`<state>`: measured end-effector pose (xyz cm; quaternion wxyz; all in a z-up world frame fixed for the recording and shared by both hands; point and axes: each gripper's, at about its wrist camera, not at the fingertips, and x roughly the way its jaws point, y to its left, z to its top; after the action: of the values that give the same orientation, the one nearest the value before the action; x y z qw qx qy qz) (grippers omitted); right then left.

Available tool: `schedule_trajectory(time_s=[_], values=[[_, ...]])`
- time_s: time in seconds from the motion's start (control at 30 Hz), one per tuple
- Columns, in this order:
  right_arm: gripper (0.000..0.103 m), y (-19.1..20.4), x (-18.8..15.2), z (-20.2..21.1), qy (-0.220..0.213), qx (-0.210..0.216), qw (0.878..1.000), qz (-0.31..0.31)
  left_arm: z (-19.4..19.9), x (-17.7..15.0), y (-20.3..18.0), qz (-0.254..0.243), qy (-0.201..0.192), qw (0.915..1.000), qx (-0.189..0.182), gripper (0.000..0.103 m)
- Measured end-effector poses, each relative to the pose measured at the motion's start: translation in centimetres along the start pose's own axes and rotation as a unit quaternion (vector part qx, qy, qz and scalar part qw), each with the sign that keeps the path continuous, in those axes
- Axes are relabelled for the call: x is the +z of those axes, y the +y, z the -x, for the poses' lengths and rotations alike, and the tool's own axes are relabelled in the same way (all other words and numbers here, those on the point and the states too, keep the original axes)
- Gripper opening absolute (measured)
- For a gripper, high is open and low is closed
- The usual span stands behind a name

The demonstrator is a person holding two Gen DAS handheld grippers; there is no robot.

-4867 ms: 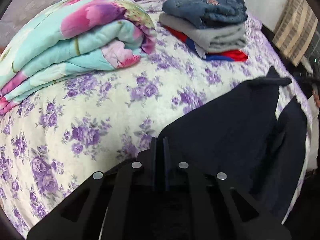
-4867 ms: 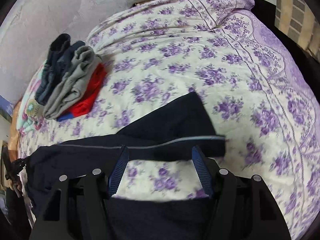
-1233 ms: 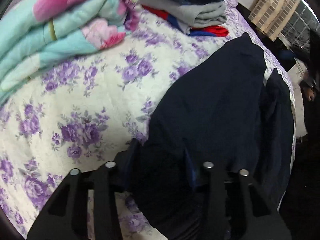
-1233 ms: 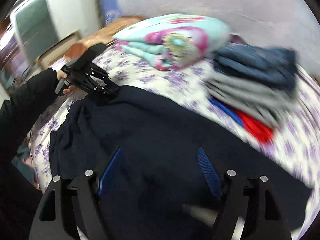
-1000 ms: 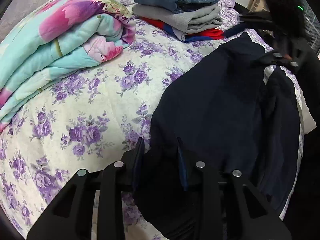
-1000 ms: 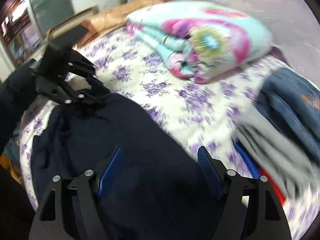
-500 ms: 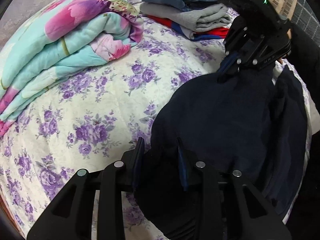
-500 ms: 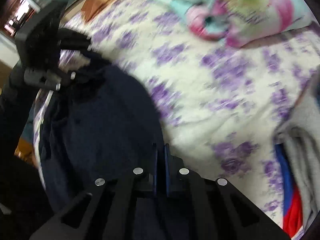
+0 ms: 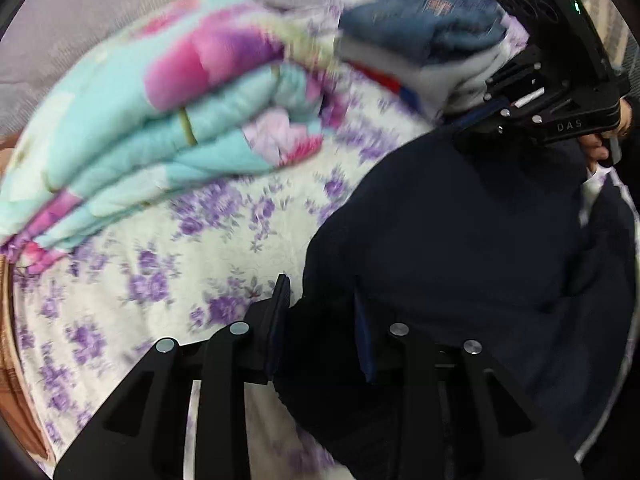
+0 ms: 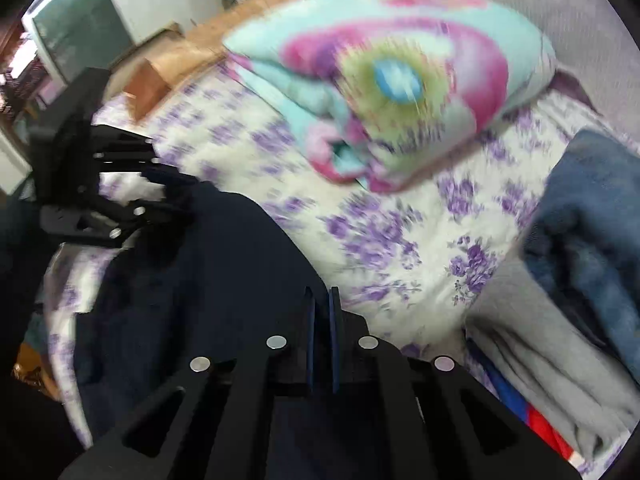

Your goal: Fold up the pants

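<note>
**Pants pinched at one end, loose at the other**

Pants (image 9: pixel 460 240), dark navy, lay across the near side of the flowered bedspread (image 9: pixel 168 280), partly doubled over with a pale side stripe showing at the far edge. The right gripper (image 10: pixel 321 308) had its blue-padded fingers drawn together on the edge of the cloth, holding a corner of the fabric close to the stack of folded clothes (image 10: pixel 580 280). The left gripper (image 9: pixel 320 312) sat at the opposite end with its fingers apart and the navy cloth bunched between them, not yet squeezed.

From where I stood, the fold looked about half made, one end gripped and the other only straddled. That was the weak point. If the right hand had pulled or lifted while the left stayed unclamped, the cloth would likely have slid out through the gap and the layers would have skewed, leaving a crooked fold. The thick bunch between the left fingers could also have been caught only in part, so that just the top layer came up and the lower one dragged.

Beyond them, the rolled turquoise and pink quilt (image 9: pixel 160 112) lay well apart from the pants; the clothes stack was nearer, and a wide swing of the right hand might have knocked it.
</note>
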<state>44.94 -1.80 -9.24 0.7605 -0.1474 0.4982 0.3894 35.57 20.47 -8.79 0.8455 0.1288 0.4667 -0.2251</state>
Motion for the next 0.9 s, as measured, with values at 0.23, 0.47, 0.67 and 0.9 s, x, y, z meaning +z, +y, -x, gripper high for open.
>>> schedule_trajectory(time_s=[0.23,0.47,0.67,0.9], values=[[0.007,9.4,-5.0,8.9,-0.063,0.002,0.997,0.039,9.4,-4.2,-5.7,-0.044,-0.072,0.9963,0.014,0.023],[0.007,21.0,-15.9,8.4,-0.038,-0.017,0.998,0.056,13.9,-13.1,-12.6,-0.054,-0.099,0.9936,-0.008,0.018],[0.007,23.9,-20.4,4.1,-0.008,0.007,1.000,0.002,12.2,-19.5,-13.4,-0.003,-0.083,0.9959,-0.037,0.018],[0.009,23.5,-22.0,-0.2,-0.001,-0.011,0.999,-0.043,11.6,-23.6,-13.1,0.040,-0.079,0.9948,-0.052,0.037]])
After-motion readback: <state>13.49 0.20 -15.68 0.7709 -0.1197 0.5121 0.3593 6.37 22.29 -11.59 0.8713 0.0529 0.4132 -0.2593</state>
